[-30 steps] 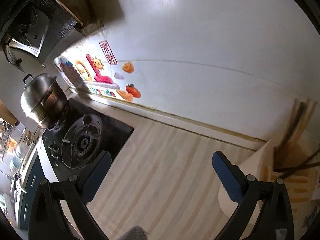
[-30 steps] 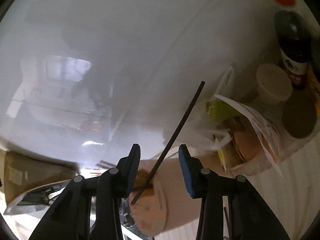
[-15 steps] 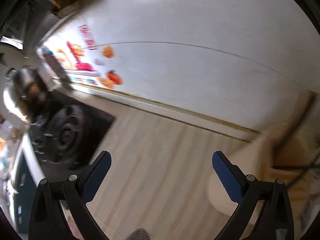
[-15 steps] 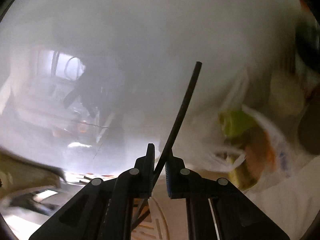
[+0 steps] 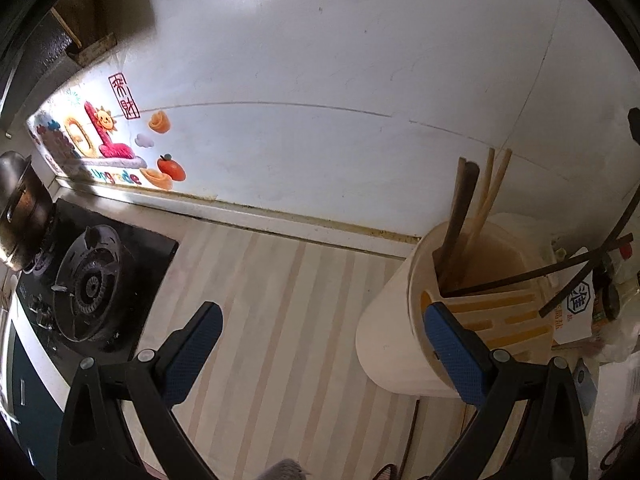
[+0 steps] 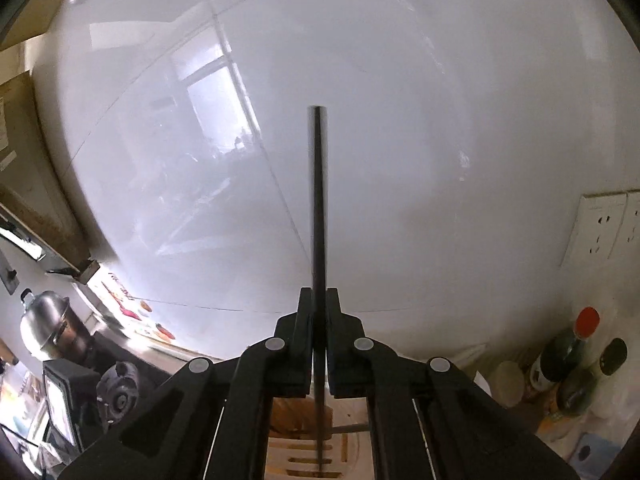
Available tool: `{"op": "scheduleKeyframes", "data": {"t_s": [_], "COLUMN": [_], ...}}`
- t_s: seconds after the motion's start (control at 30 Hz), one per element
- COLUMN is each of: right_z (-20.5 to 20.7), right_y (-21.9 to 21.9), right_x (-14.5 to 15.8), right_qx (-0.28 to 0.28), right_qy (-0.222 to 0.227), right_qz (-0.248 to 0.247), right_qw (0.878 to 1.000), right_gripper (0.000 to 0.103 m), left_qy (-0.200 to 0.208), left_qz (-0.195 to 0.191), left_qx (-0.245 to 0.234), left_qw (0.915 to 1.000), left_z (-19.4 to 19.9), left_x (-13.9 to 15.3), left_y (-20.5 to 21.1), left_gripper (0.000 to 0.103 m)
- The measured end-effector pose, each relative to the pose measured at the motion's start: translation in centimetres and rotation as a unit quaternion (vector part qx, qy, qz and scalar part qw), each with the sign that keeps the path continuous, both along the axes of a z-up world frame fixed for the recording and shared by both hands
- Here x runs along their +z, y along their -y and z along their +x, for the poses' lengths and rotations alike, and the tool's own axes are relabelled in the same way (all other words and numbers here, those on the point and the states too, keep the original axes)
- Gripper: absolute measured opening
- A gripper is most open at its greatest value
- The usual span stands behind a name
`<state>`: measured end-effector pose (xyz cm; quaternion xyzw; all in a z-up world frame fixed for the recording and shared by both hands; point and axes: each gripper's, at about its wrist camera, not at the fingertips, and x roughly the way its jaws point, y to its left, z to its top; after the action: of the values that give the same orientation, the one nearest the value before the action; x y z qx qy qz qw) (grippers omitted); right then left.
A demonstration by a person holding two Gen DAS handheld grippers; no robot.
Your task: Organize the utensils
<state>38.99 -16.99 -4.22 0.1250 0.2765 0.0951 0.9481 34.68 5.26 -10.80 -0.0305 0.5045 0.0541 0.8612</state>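
Pinching a dark chopstick (image 6: 319, 216) upright, right tongs (image 6: 319, 320) above cream utensil holder (image 5: 404, 320), left tongs (image 5: 320, 340) spread over striped table (image 5: 272, 304), gas stove (image 5: 92, 284) nearby.

One cream utensil holder (image 5: 404, 320) stands on the counter (image 5: 280, 304). It holds two dark chopsticks (image 5: 460, 216) and two pale wooden ones (image 5: 490, 196) upright, and three more dark chopsticks (image 5: 560, 272) slant out over its rim. One further dark chopstick (image 6: 319, 216) is upright elsewhere. Two bottles (image 6: 560, 360) stand in the counter's corner. Two wall sockets (image 6: 600, 228), one pot (image 5: 20, 208), one free burner (image 5: 90, 282).
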Motion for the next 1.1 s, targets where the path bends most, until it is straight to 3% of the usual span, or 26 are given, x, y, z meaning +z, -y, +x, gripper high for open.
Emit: {"op": "scheduleKeyframes", "data": {"t_s": [0.2, 0.43, 0.53, 0.67, 0.73, 0.77, 0.8, 1.03, 1.1], "right_z": [-0.1, 0.6, 0.8, 1.6, 1.2, 0.8, 0.0, -6.0, -8.1], "right_y": [-1.1, -2.3, -3.4, -3.8, -3.5, -3.2, -2.6, 0.8, 1.7], "right_x": [2.3, 0.9, -0.4, -1.7, -1.3, -0.9, -0.3, 2.7, 2.2], "right_qx": [-0.029, -0.035, -0.022, 0.012, 0.014, 0.014, 0.011, -0.041, -0.057], "right_qy": [0.046, 0.066, 0.061, 0.009, -0.003, -0.002, 0.004, 0.003, -0.010], "right_qz": [0.008, -0.017, -0.029, -0.039, -0.040, -0.034, -0.027, -0.023, -0.020], "right_qw": [0.999, 0.997, 0.997, 0.999, 0.999, 0.999, 1.000, 0.999, 0.998], "right_gripper": [0.005, 0.005, 0.005, 0.006, 0.025, 0.045, 0.054, 0.056, 0.064], "left_qy": [-0.003, -0.006, -0.006, 0.000, 0.007, 0.011, 0.015, 0.044, 0.044], "left_qz": [0.001, 0.001, 0.003, 0.001, 0.000, 0.000, 0.001, 0.001, 0.000], "left_qx": [-0.007, -0.014, -0.015, -0.016, -0.016, -0.017, -0.017, -0.022, -0.028], "left_qw": [1.0000, 0.9999, 0.9999, 0.9999, 0.9998, 0.9998, 0.9997, 0.9988, 0.9987], "left_z": [0.5, 1.0, 1.0, 0.8, 0.4, 0.1, -0.2, -3.8, -5.3], "left_x": [-0.2, -0.5, -0.5, 0.1, 0.6, 1.0, 1.4, 3.6, 3.5], "left_y": [-0.1, 0.0, 0.0, -0.1, -0.2, -0.2, -0.2, -0.6, -0.4], "left_gripper": [0.103, 0.103, 0.103, 0.103, 0.103, 0.103, 0.103, 0.103, 0.103]}}
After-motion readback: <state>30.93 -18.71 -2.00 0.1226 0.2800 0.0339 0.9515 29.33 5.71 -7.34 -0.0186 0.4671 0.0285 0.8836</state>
